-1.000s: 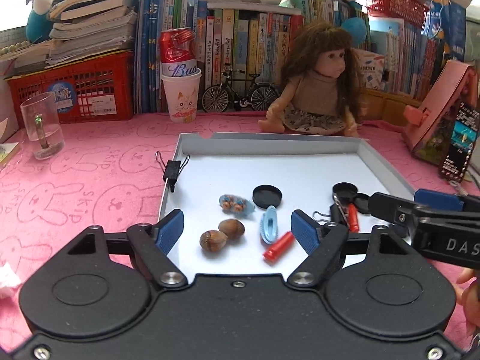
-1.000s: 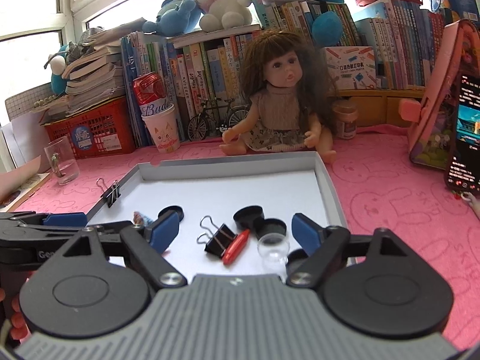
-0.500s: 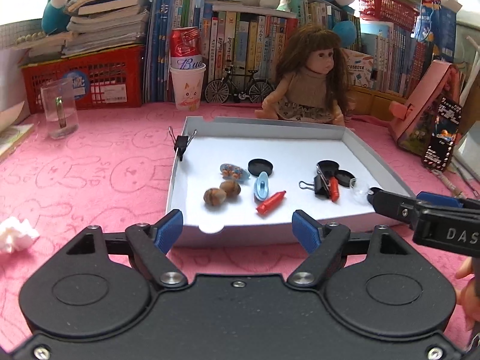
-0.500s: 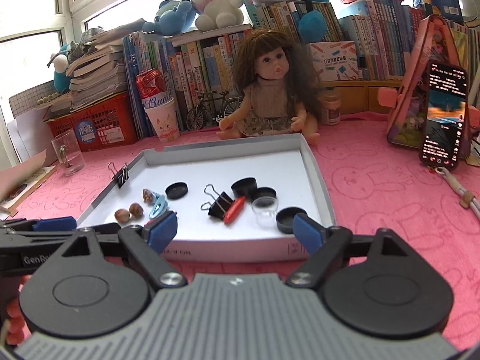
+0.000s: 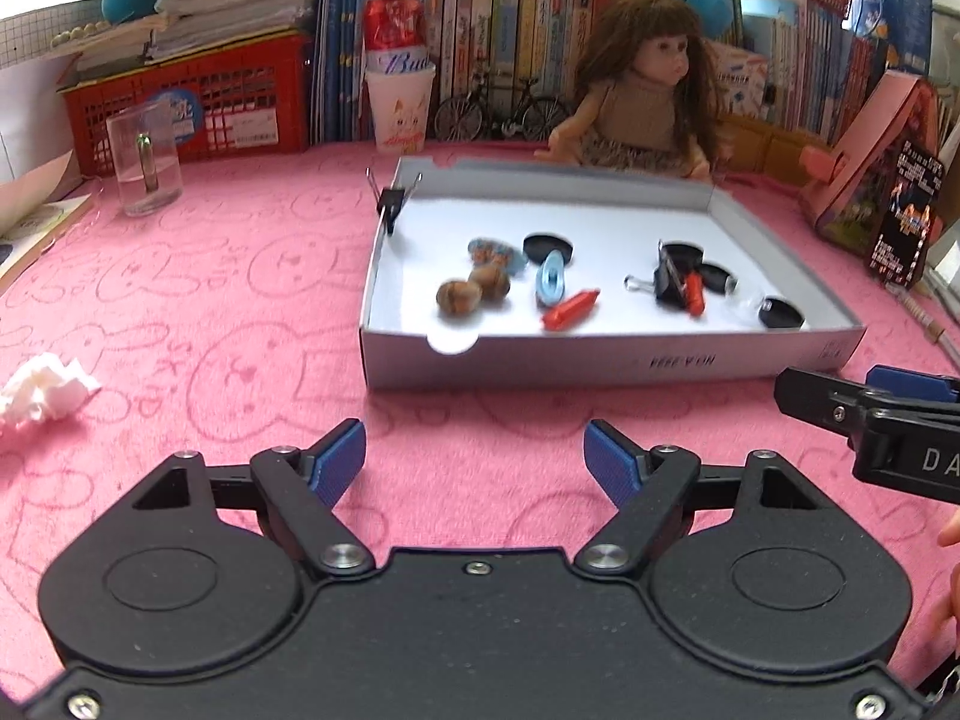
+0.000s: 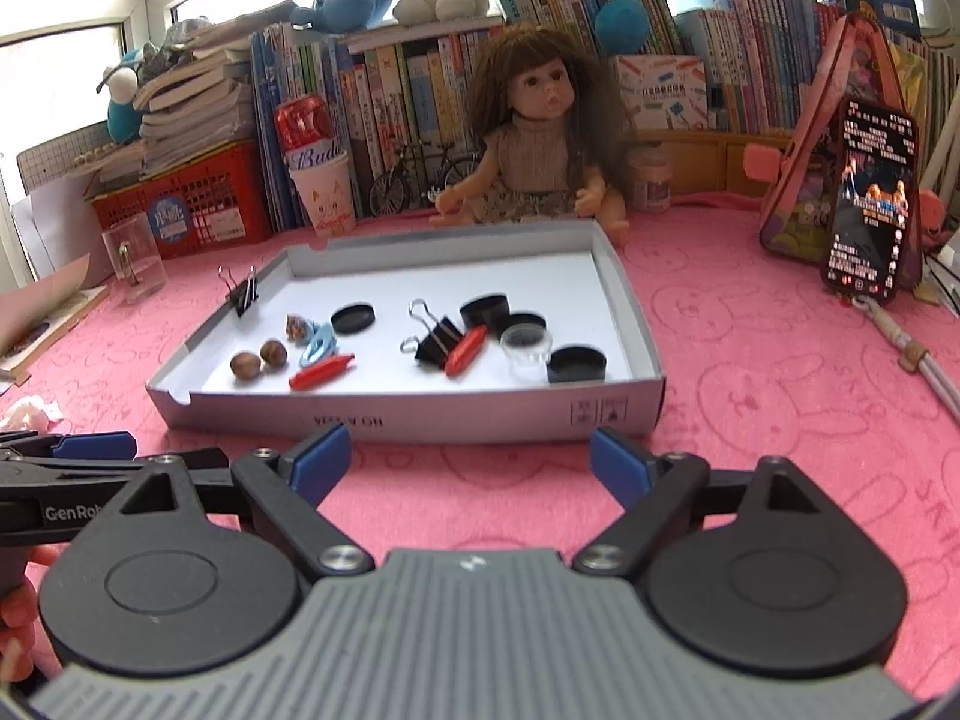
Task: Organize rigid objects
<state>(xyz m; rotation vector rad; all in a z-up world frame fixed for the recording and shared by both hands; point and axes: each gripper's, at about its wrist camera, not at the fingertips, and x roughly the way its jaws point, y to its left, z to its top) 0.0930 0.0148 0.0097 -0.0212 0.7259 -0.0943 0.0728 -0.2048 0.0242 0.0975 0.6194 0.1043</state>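
We note the right claw (image 5: 864, 405) is cut off by the frame edge in left wrist view, only one finger + part of a label showing. Left claw (image 6: 66, 456) likewise clipped in right wrist view. Print on tray (image 6: 420, 414) front wall too small to read. Small patterned item (image 5: 492, 252) by the nuts (image 5: 474, 291): blurred, can't ID. Phone (image 6: 870, 198) screen text illegible.

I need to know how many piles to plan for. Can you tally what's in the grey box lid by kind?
Black binder clips: 2
Red crayon-like sticks: 2
Nuts: 2
Black round caps: 4
Clear cap: 1
Blue clip: 1
Small patterned piece: 1
Total: 13
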